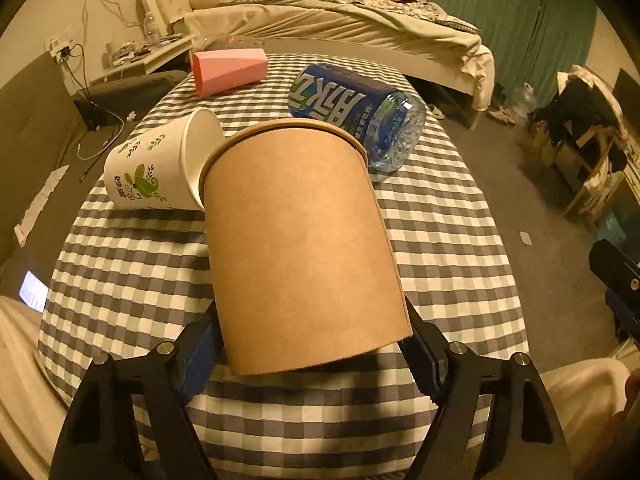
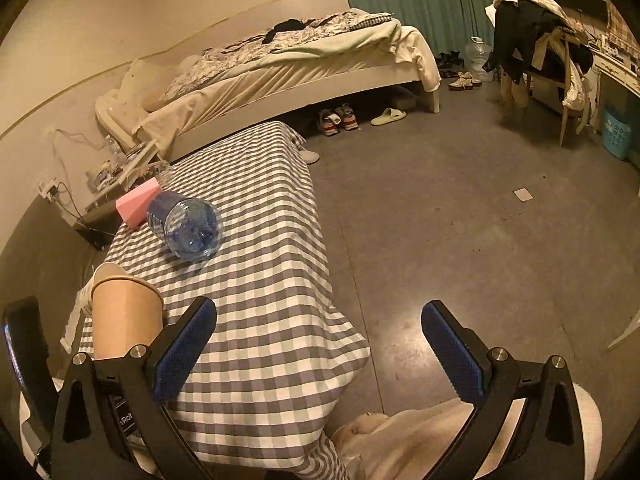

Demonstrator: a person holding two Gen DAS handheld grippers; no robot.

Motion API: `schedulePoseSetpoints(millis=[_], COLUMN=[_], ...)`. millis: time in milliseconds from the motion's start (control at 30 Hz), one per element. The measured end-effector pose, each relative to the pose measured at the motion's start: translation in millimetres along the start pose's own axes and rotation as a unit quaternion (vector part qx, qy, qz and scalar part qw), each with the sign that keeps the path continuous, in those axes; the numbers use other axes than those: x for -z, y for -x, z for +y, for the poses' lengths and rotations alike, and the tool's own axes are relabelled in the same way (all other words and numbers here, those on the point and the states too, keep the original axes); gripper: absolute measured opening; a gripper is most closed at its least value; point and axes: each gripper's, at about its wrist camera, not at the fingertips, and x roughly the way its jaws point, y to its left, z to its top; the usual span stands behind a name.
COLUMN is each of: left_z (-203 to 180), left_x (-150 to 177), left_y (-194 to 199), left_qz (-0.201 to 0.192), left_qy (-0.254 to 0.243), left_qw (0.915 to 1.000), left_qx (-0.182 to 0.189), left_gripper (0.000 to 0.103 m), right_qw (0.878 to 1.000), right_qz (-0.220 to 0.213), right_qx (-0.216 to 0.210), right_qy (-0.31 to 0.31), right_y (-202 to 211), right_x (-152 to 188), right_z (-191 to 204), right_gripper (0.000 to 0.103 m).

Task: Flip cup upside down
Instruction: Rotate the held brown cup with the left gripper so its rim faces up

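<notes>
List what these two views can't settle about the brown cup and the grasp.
- Brown cup mouth: left wrist view, faces away, so its inside is hidden.
- Left gripper pad contact: the cup wall covers the jaws' tips.
- Brown cup base: right wrist view, blocked by the right gripper.
- White printed cup inside: seen edge-on.

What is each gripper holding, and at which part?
The left gripper clamps the brown paper cup at its base end. The right gripper is open, holding nothing.
</notes>
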Motion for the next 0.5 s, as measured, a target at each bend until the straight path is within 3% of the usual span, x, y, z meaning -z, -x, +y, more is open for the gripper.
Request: schedulePoseSetpoints(millis=[167,500], left_z=[2.4,18.0], left_x=[-3.4,-28.0], left_y=[17.8,31.5], left_qz=[0.005,0.086], left_qy=[-0.038,-0.12], left_qw=[0.9992,0.9889], left_qx=[0.01,0.018], left_gripper=[0.081,0.08], right_qw=[1.0,1.0], right_qz=[-0.004,-0.007], right_qx=[0.0,-0.008], right_qy=[-0.001,-0.003], right_y=[2.6,5.0], right_x=[-0.3,-0.5], right_z=[1.2,1.4], right_gripper=[0.103,0.103])
